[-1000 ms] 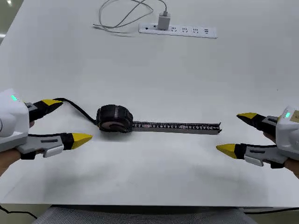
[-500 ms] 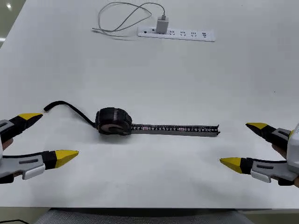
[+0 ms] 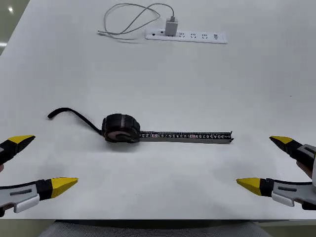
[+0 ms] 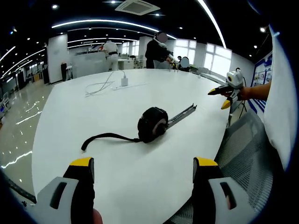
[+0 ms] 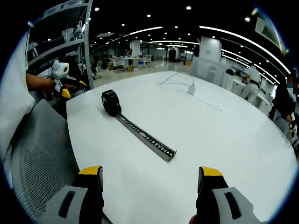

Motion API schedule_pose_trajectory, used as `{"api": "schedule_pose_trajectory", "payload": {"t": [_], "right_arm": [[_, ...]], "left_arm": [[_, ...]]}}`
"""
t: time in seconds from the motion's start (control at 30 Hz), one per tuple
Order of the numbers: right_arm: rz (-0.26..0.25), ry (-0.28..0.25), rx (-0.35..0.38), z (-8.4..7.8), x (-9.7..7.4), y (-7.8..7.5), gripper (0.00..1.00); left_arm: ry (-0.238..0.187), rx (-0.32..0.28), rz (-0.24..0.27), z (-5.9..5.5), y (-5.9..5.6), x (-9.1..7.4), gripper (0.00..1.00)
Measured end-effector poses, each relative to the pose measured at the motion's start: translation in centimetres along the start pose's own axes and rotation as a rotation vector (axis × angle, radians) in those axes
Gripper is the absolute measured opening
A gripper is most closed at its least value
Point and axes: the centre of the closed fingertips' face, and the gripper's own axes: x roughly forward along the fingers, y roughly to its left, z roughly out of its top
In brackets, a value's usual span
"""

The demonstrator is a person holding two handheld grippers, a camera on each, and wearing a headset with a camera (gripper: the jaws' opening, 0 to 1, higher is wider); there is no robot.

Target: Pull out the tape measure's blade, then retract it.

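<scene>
A black tape measure point(image 3: 120, 128) lies on the white table point(image 3: 163, 84), its blade point(image 3: 185, 136) pulled out to the right and lying flat, its black strap point(image 3: 74, 116) trailing left. The same tape measure point(image 4: 153, 124) lies ahead of my left gripper point(image 4: 142, 169), and the tape measure point(image 5: 111, 101) with its blade point(image 5: 145, 137) lies ahead of my right gripper point(image 5: 149, 178). My left gripper point(image 3: 44, 163) hangs open at the table's near left, well short of the case. At the near right my right gripper point(image 3: 269, 163) is open too, apart from the blade's tip. Neither holds anything.
A white power strip point(image 3: 186, 35) with a plugged charger and a looped white cable point(image 3: 128, 17) lies at the far side of the table. A grey mesh chair point(image 5: 37, 158) is at the near edge. People stand in the background point(image 4: 159, 46).
Both grippers have drawn back toward the near edge and outward, away from the tape measure. The tape measure and its extended blade have stayed put.
</scene>
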Motion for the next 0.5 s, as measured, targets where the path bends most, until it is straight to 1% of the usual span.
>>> {"api": "schedule_pose_trajectory", "payload": {"t": [0.07,0.17,0.3,0.4,0.5], "right_arm": [[0.0,-0.001,0.005,-0.2,-0.1,0.3,0.82],[-0.004,0.003,0.011,-0.7,-0.3,0.5,0.83],[-0.008,0.014,0.019,-1.4,-0.7,0.9,0.84],[-0.013,0.009,0.035,-1.6,-1.1,1.0,0.85],[-0.014,0.007,0.051,-1.9,-1.3,1.3,0.86]], "left_arm": [[0.008,0.004,0.007,-0.4,0.0,-0.3,0.85],[0.017,-0.008,0.016,-1.2,0.0,-0.8,0.86],[0.03,-0.025,0.024,-2.1,-0.2,-1.3,0.88],[0.033,-0.036,0.032,-2.4,-0.4,-1.5,0.9],[0.027,-0.052,0.042,-2.6,-0.4,-1.6,0.92]]}}
